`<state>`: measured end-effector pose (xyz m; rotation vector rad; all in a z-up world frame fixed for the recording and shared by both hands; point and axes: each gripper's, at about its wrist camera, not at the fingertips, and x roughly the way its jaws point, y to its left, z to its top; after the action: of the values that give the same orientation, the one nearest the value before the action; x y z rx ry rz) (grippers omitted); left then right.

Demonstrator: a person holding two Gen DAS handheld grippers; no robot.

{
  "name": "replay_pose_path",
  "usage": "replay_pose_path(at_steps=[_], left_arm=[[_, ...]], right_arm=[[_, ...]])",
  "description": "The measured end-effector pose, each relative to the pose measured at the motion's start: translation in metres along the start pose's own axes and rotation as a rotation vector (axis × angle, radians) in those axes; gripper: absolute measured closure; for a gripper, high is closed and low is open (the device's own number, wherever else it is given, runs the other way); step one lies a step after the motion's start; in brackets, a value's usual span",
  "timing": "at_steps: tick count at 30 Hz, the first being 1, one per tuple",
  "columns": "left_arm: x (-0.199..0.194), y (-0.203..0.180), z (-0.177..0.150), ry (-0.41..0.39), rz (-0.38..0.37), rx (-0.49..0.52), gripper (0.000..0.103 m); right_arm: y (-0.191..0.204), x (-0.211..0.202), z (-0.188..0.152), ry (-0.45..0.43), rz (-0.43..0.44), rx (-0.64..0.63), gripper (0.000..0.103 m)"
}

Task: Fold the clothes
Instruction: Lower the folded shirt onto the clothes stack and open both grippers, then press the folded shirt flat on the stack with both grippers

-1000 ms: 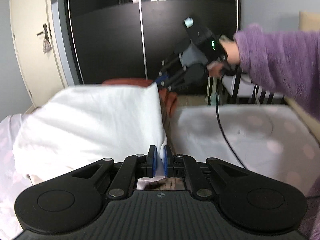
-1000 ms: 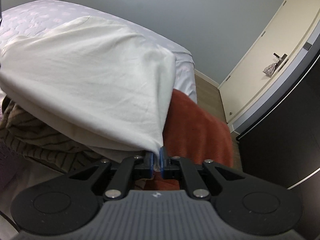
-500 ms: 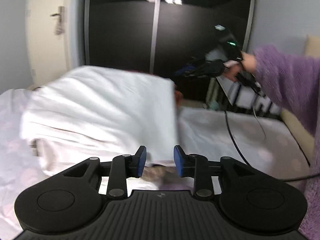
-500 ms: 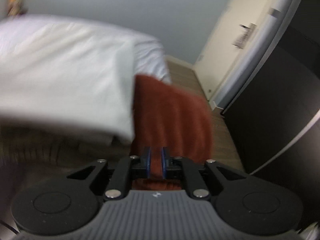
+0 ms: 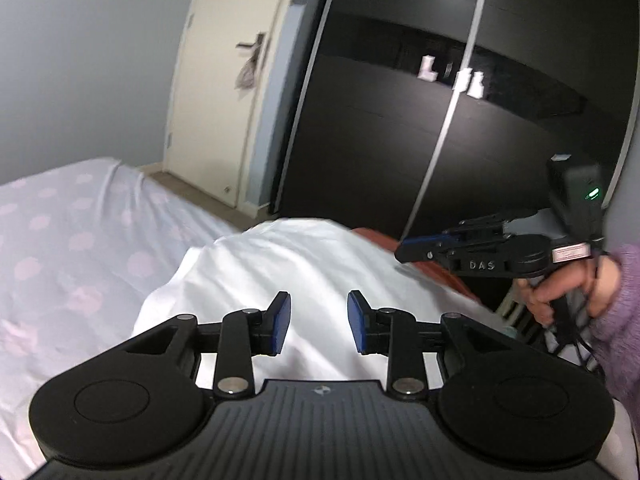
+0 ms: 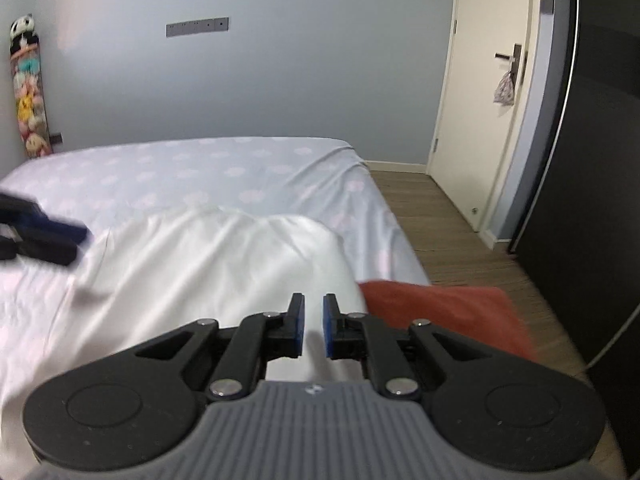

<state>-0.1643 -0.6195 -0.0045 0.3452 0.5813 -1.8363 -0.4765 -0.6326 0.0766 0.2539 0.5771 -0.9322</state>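
The white garment (image 5: 288, 272) lies in a rumpled heap on the bed (image 5: 72, 240), near its foot end, with a rust-red cloth (image 6: 444, 312) just beside it at the edge. The left gripper (image 5: 319, 322) hovers above the white fabric, fingers wide apart and holding nothing. The right gripper (image 6: 312, 326) hangs over the same garment, fingers slightly parted; they seem clear of the cloth, though blur makes that uncertain.

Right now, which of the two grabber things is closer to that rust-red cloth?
Right. The right gripper hovers just beside the red cloth; the left gripper sits over the white garment, farther away.
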Motion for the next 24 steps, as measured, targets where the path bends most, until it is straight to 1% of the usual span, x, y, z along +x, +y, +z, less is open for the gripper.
replay_pose_path(at_steps=[1, 3, 6, 7, 8, 13, 15, 18, 19, 22, 24], left_arm=[[0.008, 0.005, -0.002, 0.014, 0.029, -0.004, 0.078], [0.018, 0.015, -0.011, 0.043, 0.080, -0.017, 0.088], [0.023, 0.034, -0.025, 0.068, 0.104, -0.045, 0.093], [0.025, 0.040, -0.030, 0.076, 0.115, -0.050, 0.096], [0.027, 0.044, -0.034, 0.080, 0.122, -0.049, 0.098], [0.032, 0.055, -0.043, 0.081, 0.103, -0.062, 0.099], [0.032, 0.054, -0.043, 0.078, 0.104, -0.056, 0.099], [0.027, 0.049, -0.042, 0.082, 0.124, -0.036, 0.099], [0.025, 0.047, -0.042, 0.083, 0.131, -0.029, 0.099], [0.010, 0.042, -0.041, 0.081, 0.151, -0.032, 0.099], [-0.002, 0.035, -0.040, 0.069, 0.170, -0.018, 0.097]], right_arm=[[0.000, 0.009, 0.003, 0.005, 0.005, 0.016, 0.092], [0.001, 0.026, 0.009, 0.014, 0.016, 0.048, 0.092], [0.002, 0.051, 0.019, 0.027, 0.032, 0.096, 0.093], [0.000, 0.056, 0.016, 0.029, 0.031, 0.111, 0.096], [-0.003, 0.061, 0.012, 0.031, 0.030, 0.126, 0.096], [-0.007, 0.075, 0.000, 0.040, -0.003, 0.170, 0.096], [-0.009, 0.081, -0.004, 0.043, -0.016, 0.188, 0.096], [-0.012, 0.087, -0.008, 0.049, -0.029, 0.212, 0.095], [-0.014, 0.086, -0.007, 0.050, -0.034, 0.215, 0.095], [-0.010, 0.070, -0.003, 0.045, -0.084, 0.185, 0.093], [-0.012, 0.057, -0.004, 0.035, -0.108, 0.200, 0.093]])
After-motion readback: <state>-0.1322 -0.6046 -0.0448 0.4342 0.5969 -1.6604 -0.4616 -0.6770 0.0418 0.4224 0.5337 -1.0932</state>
